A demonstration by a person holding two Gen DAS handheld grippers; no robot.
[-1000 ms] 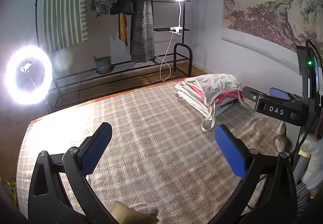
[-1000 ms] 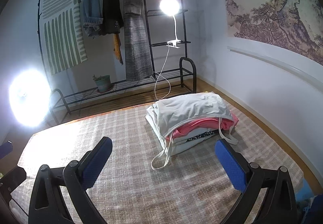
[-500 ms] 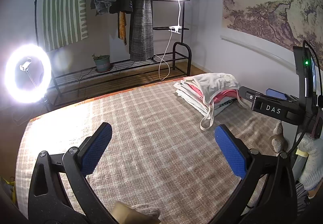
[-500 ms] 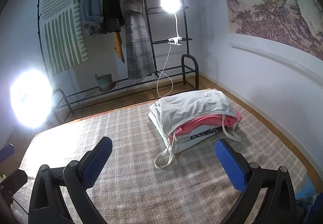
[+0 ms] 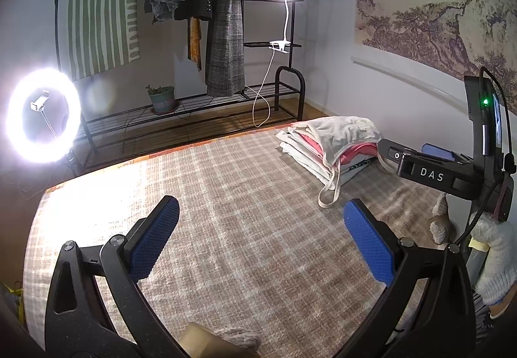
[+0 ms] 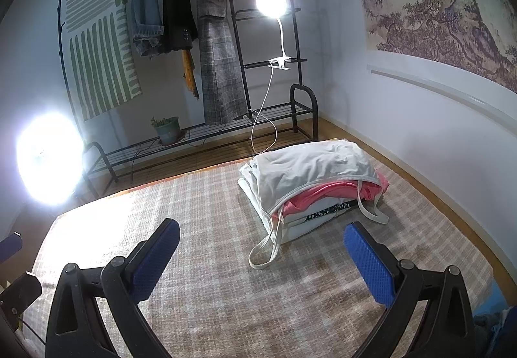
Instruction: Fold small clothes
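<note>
A stack of folded clothes (image 6: 310, 183) lies at the far right of the plaid bed cover (image 6: 210, 261). A white top with loose straps is uppermost, with a pink garment and white ones under it. The stack also shows in the left wrist view (image 5: 332, 145). My right gripper (image 6: 261, 248) is open and empty, held above the cover just in front of the stack. My left gripper (image 5: 261, 225) is open and empty, over the middle of the cover, left of the stack. The right gripper's body (image 5: 446, 174) and gloved hand show at the right of the left wrist view.
A black clothes rack (image 6: 206, 51) with hanging coats stands behind the bed. A ring light (image 5: 43, 116) glares at the left and a clip lamp (image 6: 271, 3) shines on the rack. A potted plant (image 6: 166, 128) sits on the rack's low shelf. A white wall runs along the right.
Both grippers have drifted back slightly and stayed open. The stack has shifted a little in view. Nothing was picked up or let go.
</note>
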